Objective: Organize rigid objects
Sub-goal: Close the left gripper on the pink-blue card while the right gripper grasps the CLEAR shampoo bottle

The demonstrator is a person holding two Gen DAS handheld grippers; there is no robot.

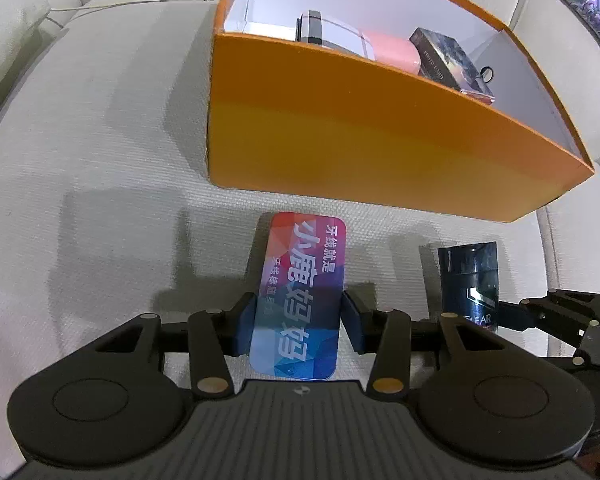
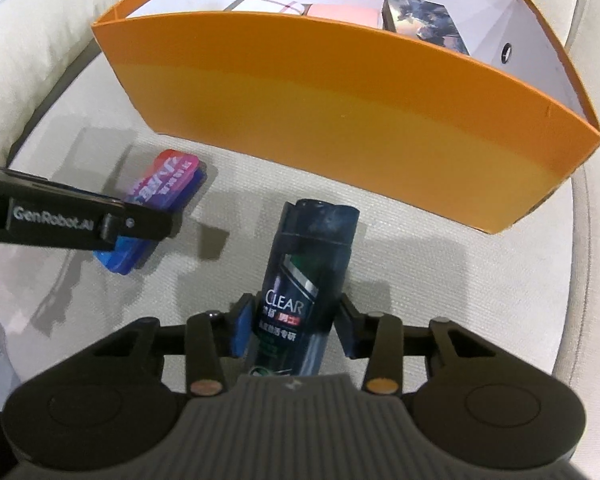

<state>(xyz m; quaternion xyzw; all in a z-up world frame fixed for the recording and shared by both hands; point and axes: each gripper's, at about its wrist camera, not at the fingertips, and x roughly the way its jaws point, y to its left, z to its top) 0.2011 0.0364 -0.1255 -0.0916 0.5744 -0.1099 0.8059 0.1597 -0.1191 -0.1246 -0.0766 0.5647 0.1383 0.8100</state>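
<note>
My left gripper (image 1: pixel 299 322) is shut on a flat red-to-blue floss box (image 1: pixel 302 292) with white Chinese lettering, held just above the pale sofa cushion. The box also shows in the right wrist view (image 2: pixel 156 196), under the left gripper (image 2: pixel 140 236). My right gripper (image 2: pixel 296 330) is shut on a dark blue CLEAR shampoo bottle (image 2: pixel 306 276), cap pointing forward. The bottle also shows in the left wrist view (image 1: pixel 470 284). An open orange box (image 1: pixel 380 132) stands just ahead of both; it also shows in the right wrist view (image 2: pixel 320 120).
Inside the orange box lie a white plaid case (image 1: pixel 328 30), a pink case (image 1: pixel 392 54) and a dark printed carton (image 1: pixel 448 60). The sofa cushion (image 1: pixel 100 160) stretches left, with a pillow (image 1: pixel 16 40) and a thin white cable (image 1: pixel 132 3) at the back.
</note>
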